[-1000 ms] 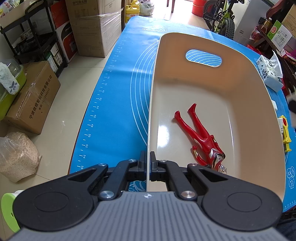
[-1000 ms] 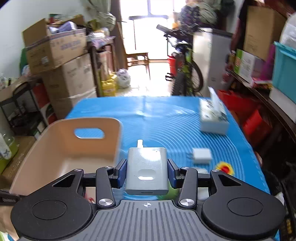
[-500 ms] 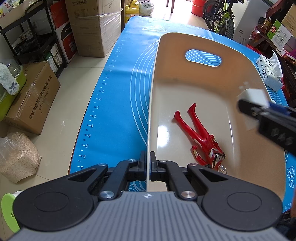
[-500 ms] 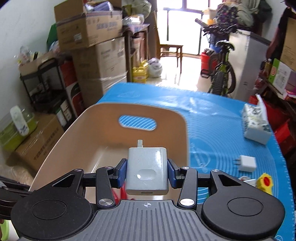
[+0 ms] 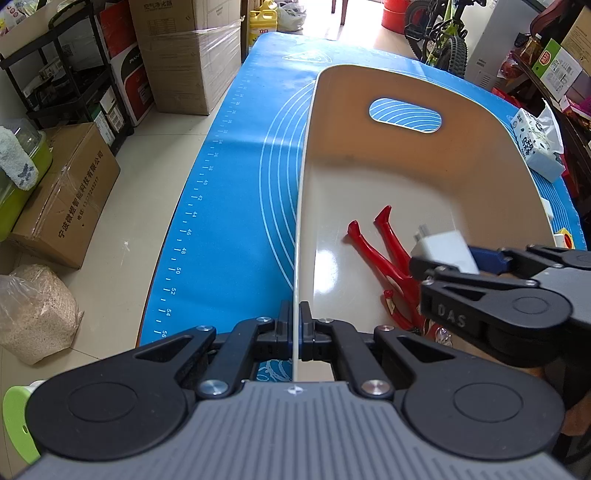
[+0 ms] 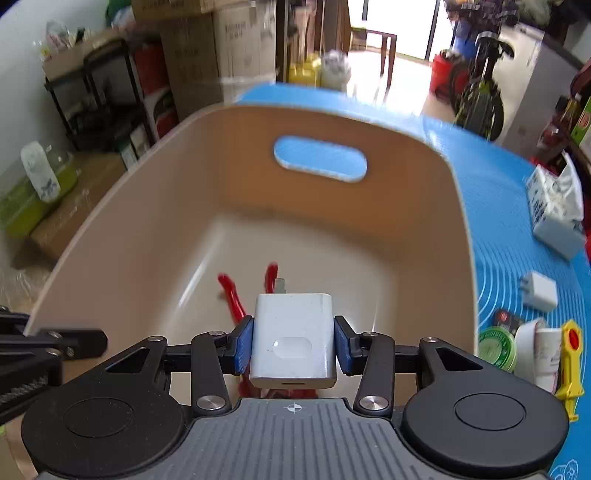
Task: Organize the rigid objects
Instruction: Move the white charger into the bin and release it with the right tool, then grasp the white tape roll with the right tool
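A beige plastic basket [image 5: 480, 155] [image 6: 155, 206] with a handle slot stands on the blue mat [image 5: 236, 177]. My left gripper [image 5: 295, 328] is shut on the basket's near-left rim. A red toy figure [image 5: 384, 254] [image 6: 231, 291] lies on the basket floor. My right gripper [image 6: 293, 345] [image 5: 461, 262] is shut on a white charger [image 6: 293, 343] [image 5: 445, 249], its prongs pointing away. It hangs inside the basket, just above the red figure.
On the mat right of the basket lie a small white plug [image 6: 539, 291], a green-lidded tin [image 6: 496, 349], a yellow toy [image 6: 570, 362] and a tissue pack [image 6: 557, 210] [image 5: 537, 147]. Cardboard boxes [image 5: 66, 195], a black shelf and a bicycle [image 5: 439, 33] surround the table.
My right gripper carried the charger leftward from over the mat to over the basket and down into it. The left gripper stayed clamped on the rim.
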A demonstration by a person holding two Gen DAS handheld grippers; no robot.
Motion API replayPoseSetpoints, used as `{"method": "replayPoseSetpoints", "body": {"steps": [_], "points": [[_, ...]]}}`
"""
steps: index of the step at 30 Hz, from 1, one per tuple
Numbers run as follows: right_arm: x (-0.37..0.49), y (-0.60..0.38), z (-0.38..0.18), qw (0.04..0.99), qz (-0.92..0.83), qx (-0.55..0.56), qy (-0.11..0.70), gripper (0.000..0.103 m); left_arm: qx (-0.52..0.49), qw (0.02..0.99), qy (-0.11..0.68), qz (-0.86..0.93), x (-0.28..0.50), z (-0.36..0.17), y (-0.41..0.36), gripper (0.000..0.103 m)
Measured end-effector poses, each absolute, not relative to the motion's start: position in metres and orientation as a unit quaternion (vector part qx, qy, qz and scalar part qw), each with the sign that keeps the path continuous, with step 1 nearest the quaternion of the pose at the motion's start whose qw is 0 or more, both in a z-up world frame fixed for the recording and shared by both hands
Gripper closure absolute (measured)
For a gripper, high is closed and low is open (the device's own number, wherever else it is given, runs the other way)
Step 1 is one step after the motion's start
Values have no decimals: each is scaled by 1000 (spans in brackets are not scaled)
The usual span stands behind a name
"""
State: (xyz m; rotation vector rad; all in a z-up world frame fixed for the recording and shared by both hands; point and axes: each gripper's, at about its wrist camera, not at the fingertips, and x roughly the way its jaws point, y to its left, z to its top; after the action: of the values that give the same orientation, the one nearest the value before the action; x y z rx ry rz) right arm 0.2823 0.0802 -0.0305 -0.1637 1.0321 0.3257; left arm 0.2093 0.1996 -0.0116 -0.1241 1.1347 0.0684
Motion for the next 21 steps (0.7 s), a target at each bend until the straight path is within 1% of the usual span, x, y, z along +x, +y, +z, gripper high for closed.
{"method": "replayPoseSetpoints", "body": {"steps": [3,8,10,11,14,21], "points": [[290,81,-39,834,151,-79,524,53,-60,841,536,31,210,-11,200,99],[290,79,-38,832,148,-72,529,53,-59,841,536,31,210,-11,200,99],[288,77,-34,838,151,-64,520,52,-59,841,537,32,210,-12,201,99],[287,74,-32,842,152,-60,514,45,-60,840,538,32,210,-12,201,99],[282,67,-22,850,167,-42,498,42,-61,840,538,31,210,-11,201,99],[260,38,19,883,179,-31,433,39,-60,840,538,31,210,-11,202,99]]}}
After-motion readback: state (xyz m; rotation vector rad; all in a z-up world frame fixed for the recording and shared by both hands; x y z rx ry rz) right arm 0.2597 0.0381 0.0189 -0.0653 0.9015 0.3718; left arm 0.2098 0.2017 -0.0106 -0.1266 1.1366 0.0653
